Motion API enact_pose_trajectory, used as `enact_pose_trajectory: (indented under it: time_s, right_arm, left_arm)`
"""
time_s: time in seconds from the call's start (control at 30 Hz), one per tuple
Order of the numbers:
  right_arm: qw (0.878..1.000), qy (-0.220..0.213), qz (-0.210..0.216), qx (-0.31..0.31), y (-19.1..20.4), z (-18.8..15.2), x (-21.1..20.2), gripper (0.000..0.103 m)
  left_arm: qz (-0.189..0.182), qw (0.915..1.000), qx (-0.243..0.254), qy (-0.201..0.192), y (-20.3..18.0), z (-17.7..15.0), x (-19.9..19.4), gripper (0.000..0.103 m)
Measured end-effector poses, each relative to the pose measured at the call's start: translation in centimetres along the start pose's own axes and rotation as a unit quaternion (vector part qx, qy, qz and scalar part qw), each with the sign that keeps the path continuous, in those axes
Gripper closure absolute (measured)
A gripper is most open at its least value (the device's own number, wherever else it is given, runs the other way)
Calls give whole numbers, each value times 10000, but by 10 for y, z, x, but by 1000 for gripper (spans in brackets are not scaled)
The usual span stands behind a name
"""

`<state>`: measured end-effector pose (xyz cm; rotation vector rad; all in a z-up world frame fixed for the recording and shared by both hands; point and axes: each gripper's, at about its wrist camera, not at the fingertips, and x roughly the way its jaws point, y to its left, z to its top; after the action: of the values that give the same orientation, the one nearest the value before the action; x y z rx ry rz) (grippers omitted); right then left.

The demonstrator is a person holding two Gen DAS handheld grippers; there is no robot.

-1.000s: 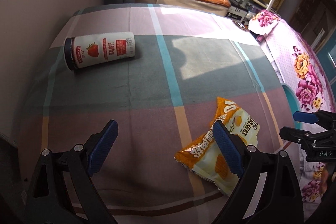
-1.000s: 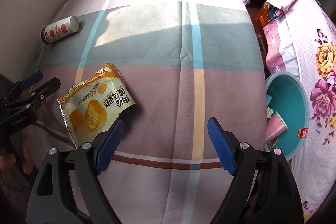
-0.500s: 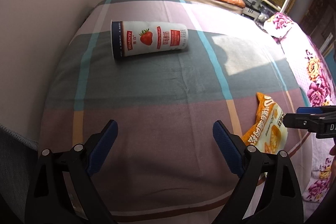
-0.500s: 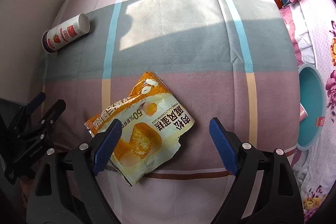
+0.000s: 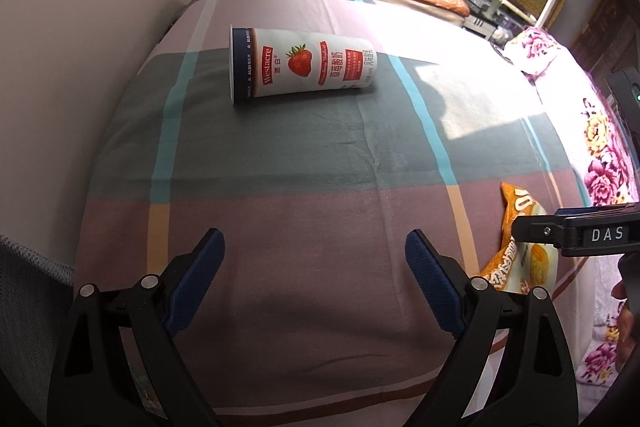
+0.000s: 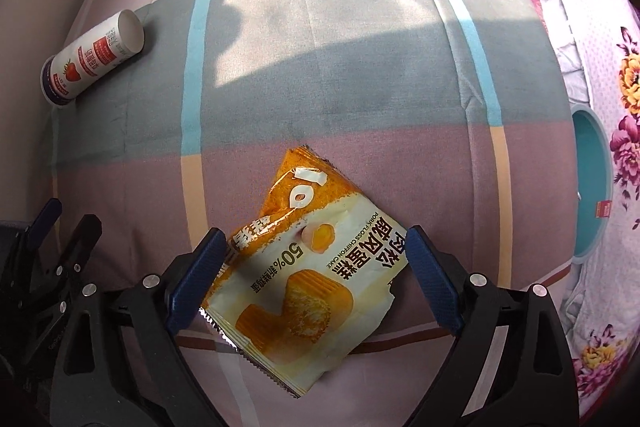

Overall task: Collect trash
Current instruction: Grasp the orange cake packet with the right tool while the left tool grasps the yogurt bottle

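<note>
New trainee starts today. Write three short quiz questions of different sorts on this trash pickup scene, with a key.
1. True or false: the yogurt cup stands upright on the plaid cloth.
2. Multiple choice: between the fingers of the right gripper lies A) the yogurt cup, B) the snack wrapper, C) nothing.
3. Fill in: beyond the cloth's right edge sits a teal ____.

Key:
1. False; it lies on its side.
2. B; the jaws are opening and the blue pads do not press the wrapper yet.
3. Bin.
</note>
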<state>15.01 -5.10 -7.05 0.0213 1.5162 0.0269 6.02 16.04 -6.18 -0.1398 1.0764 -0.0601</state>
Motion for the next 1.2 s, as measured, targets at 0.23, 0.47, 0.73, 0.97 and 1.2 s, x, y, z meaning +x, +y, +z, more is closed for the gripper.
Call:
enact_pose_trajectory:
  time_s: [0.23,0.47,0.73,0.97,1.2]
  right_arm:
    - [9993,149,291,190,-17,-11,14,15]
    - [9969,58,747,-224,-14,-17,14,49]
    - [9936,-241,665,-876,9,9,3,55]
    - [9911,-337,741,-1054,4,42,-3,55]
    - [9887,-266,863,-1199,-12,67,2,55]
  left_arm:
    - [-32,10000,-63,25,2,1,0,11]
    - [24,9999,-135,-26,9,9,-2,11]
    - [130,9996,158,-189,7,46,-13,11]
    - [496,9914,1204,-150,-22,100,4,11]
    - [636,9752,2097,301,-30,131,46,11]
